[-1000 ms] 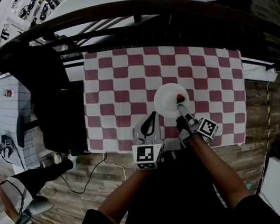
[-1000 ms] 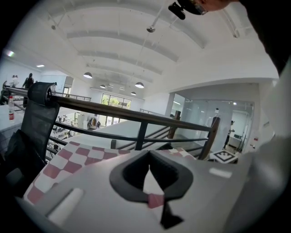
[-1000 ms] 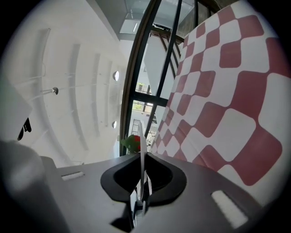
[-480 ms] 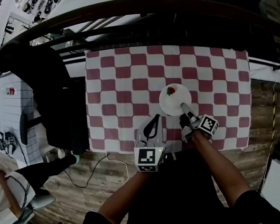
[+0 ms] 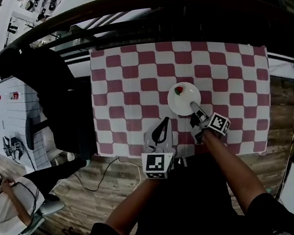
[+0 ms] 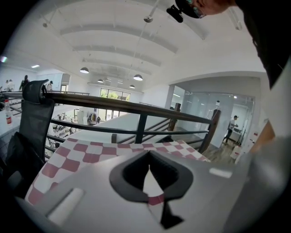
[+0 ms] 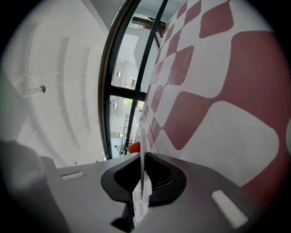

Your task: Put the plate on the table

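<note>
White plate [image 5: 179, 106] sits over the near-right part of the red-and-white checked cloth [image 5: 129, 78] that covers the desk [image 5: 282, 60]. It is low over the cloth; I can't tell if its underside touches it. A small red thing [image 5: 179, 90] lies on the plate's far side, too small to name.

The right tongs [image 5: 195, 107] pinch the plate's near rim. In the right gripper view the thin white rim [image 7: 142, 173] runs edge-on between the two black pads, the jaws nearly together on it. The red thing [image 7: 134, 147] shows just past them, with the cloth [image 7: 218, 91] filling the right of that view.

The left tongs [image 5: 161, 125] are just left of the plate, apart from it, above the cloth's near edge. In the left gripper view these tongs [image 6: 148, 157] have their jaw tips meeting and nothing between them. Only the cloth [image 6: 86, 152] shows through the gap behind the tips.

Each gripper carries a marker cube, left [image 5: 156, 165] and right [image 5: 219, 124], with the person's bare forearms leading back from them.

A dark curved railing [image 5: 116, 7] runs past the desk's far side, and it also shows in the left gripper view [image 6: 136, 109]. A black chair [image 5: 47, 92] stands at the desk's left side. Left of it is a white desk [image 5: 8, 127] with small things on it. A person [image 5: 5, 206] sits at lower left on the wooden floor [image 5: 94, 202].
</note>
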